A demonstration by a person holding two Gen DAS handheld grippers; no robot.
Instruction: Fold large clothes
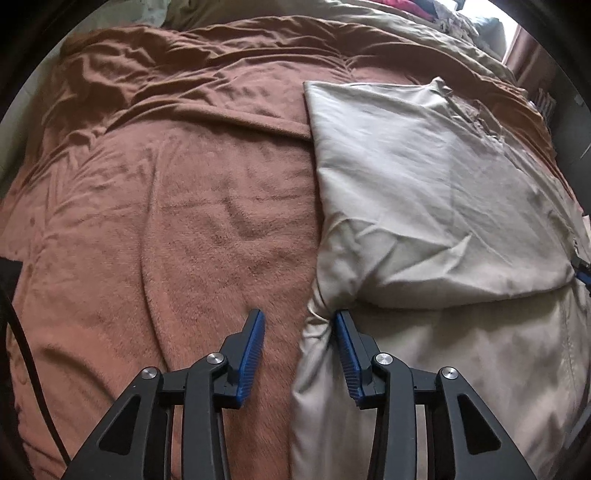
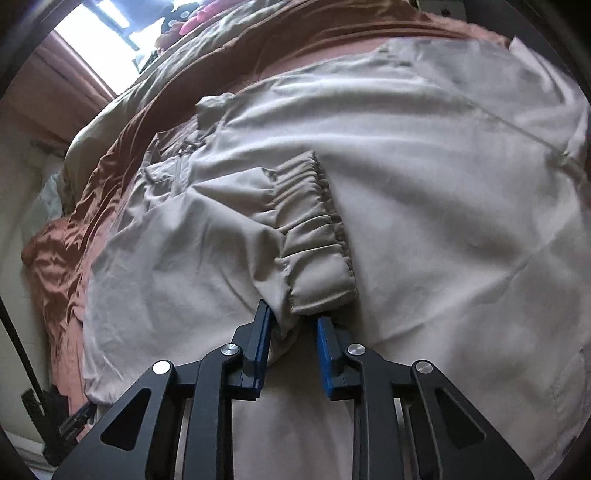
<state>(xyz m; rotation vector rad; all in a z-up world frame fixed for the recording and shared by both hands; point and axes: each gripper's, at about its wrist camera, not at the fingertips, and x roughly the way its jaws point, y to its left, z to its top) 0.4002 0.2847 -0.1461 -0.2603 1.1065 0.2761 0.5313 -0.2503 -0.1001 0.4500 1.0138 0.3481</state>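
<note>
Left gripper (image 1: 299, 317) jaws apart at jacket (image 1: 424, 177) edge; right gripper (image 2: 293, 314) jaws astride cuff (image 2: 317, 236), grip unclear; blanket (image 1: 166, 221) bare.

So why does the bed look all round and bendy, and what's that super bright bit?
Left wrist view: the fisheye lens bulges the brown blanket and darkens the corners. Right wrist view: the window glares white, and the beige jacket blurs toward the right edge.
</note>
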